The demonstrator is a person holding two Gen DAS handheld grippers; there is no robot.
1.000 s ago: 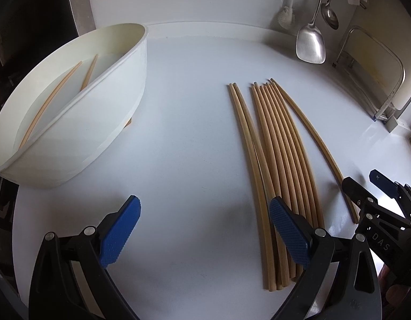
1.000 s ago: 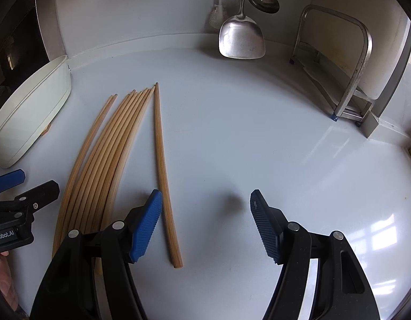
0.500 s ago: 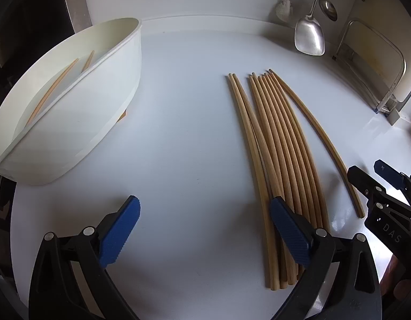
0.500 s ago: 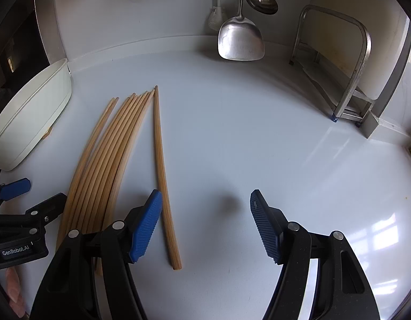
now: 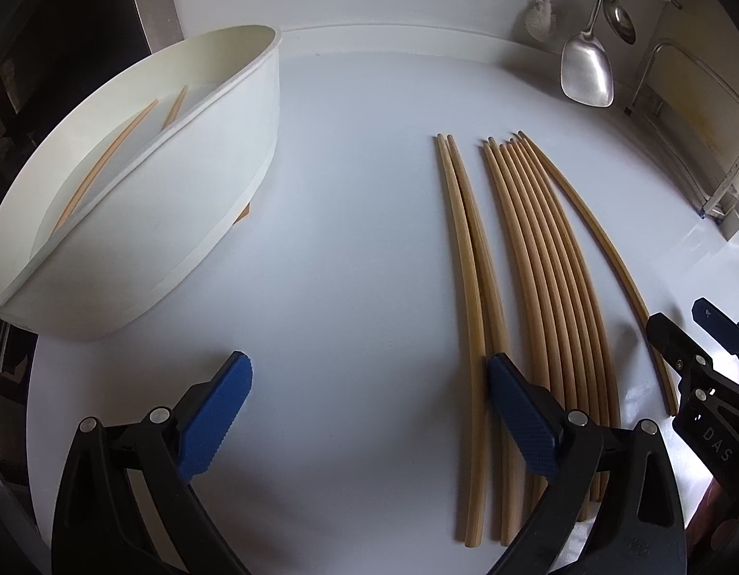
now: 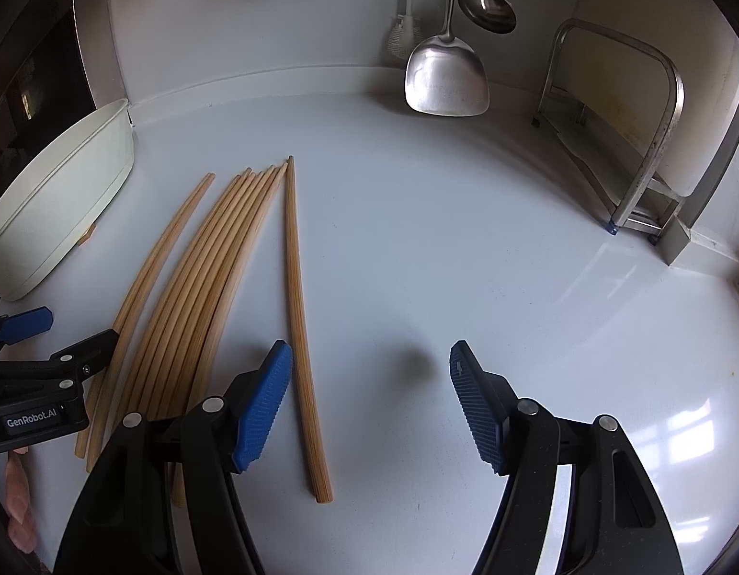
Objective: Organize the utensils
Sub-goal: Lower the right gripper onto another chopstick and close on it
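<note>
Several long wooden chopsticks [image 5: 541, 258] lie side by side on the white counter [image 5: 359, 220]; they also show in the right wrist view [image 6: 197, 287]. One chopstick [image 6: 300, 326] lies apart on their right. A white oval tub [image 5: 144, 220] at the left holds two chopsticks [image 5: 101, 167]. My left gripper [image 5: 369, 412] is open and empty, low over the counter, its right finger over the leftmost chopsticks. My right gripper [image 6: 369, 407] is open and empty, its left finger beside the lone chopstick.
A steel spatula [image 6: 446, 76], a ladle [image 6: 489, 5] and a brush [image 6: 403, 33] hang at the back wall. A metal rack [image 6: 647, 143] stands at the right. The tub shows in the right wrist view [image 6: 58, 196] at the left.
The left gripper has pulled back slightly, then moved forward again toward the chopsticks. The right gripper has barely moved. Both stay open.
</note>
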